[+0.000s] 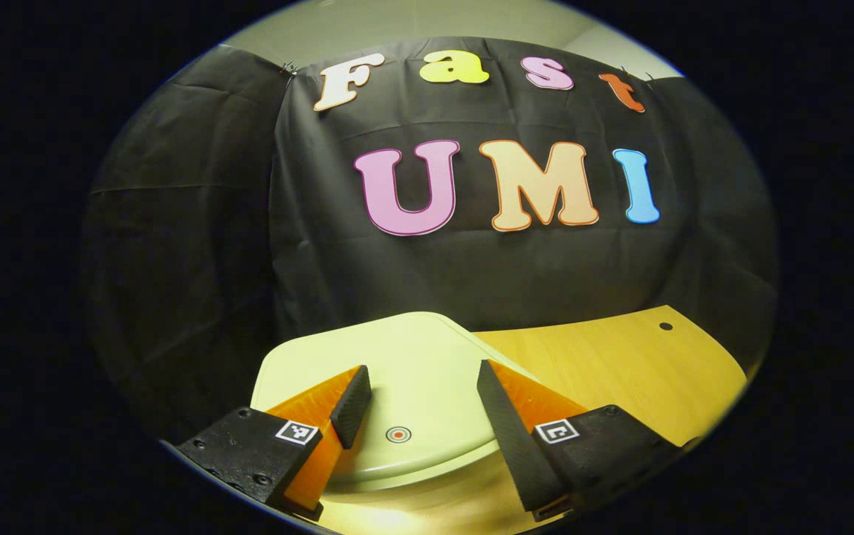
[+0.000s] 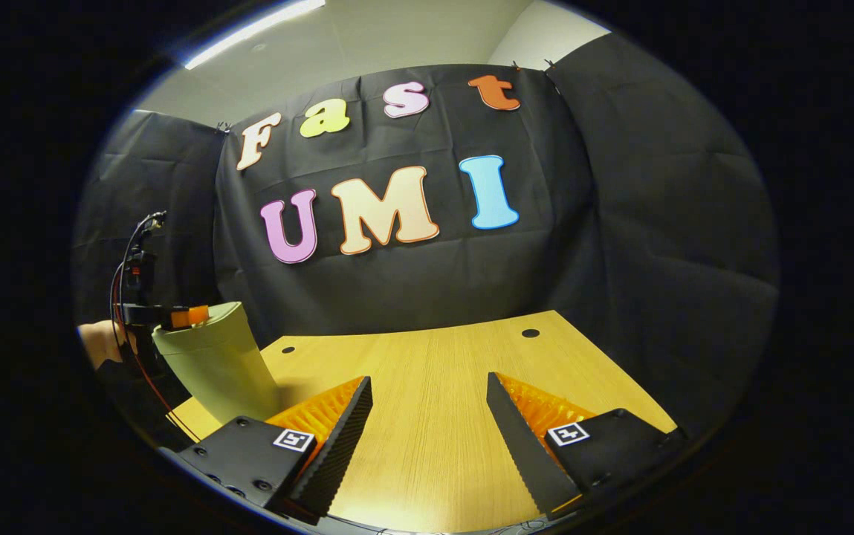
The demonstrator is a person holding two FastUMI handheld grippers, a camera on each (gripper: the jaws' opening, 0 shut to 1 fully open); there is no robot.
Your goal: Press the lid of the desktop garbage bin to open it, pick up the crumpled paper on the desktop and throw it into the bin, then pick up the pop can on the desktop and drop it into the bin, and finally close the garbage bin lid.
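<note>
Garbage bin (image 2: 215, 364) stands at the wooden worktop's (image 2: 434, 416) left edge, lid (image 1: 397, 371) down. Left gripper (image 1: 415, 405) hovers just above the lid, jaws released. Right gripper (image 2: 427, 416) right of bin, jaws released.

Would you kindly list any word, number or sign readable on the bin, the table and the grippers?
Bin lid: no words, just a red ring mark.
Left gripper and right gripper: square coded tags, no readable text.
Table: none.
</note>
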